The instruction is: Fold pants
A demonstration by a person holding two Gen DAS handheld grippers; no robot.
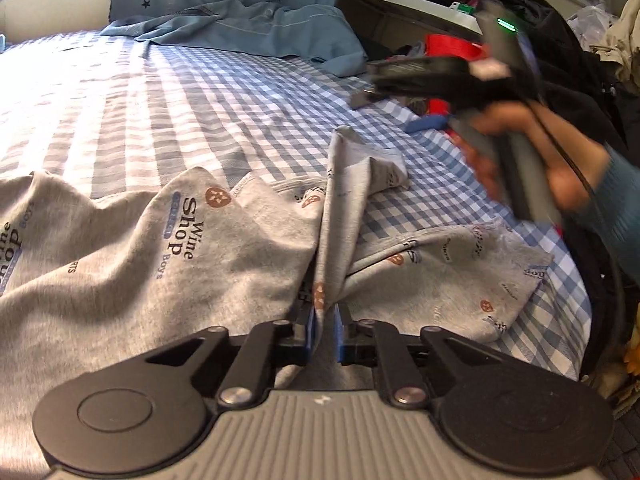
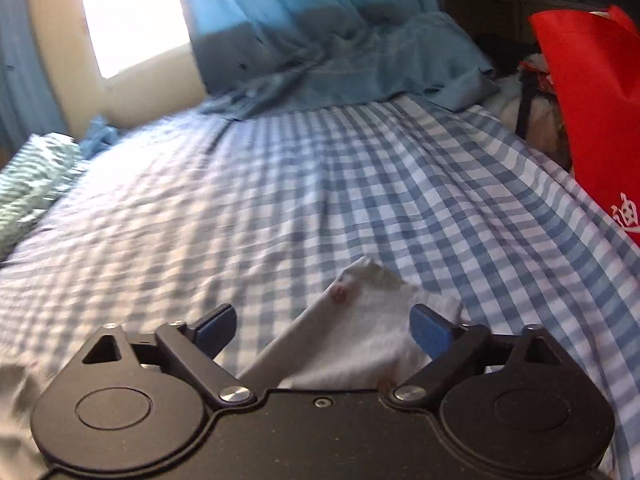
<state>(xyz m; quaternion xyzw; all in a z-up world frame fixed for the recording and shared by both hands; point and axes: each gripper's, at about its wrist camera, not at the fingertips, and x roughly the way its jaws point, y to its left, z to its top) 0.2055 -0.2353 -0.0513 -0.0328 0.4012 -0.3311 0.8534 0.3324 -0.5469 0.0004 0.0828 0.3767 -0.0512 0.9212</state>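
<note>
Grey pants printed with "Wine Shop Boys" lie crumpled on a blue-and-white checked bed sheet. My left gripper is shut on an upright fold of the pants, its blue pads pinching the cloth. In the left wrist view my right gripper hangs blurred above the sheet at the upper right, held by a hand. In its own view the right gripper stands open. A pale corner of the pants lies beneath and between its blue pads, which do not press on it.
A rumpled blue cloth and a blue curtain lie at the far end of the bed. A red bag stands off the right edge beside piled dark clothes. A teal patterned cloth sits at the left.
</note>
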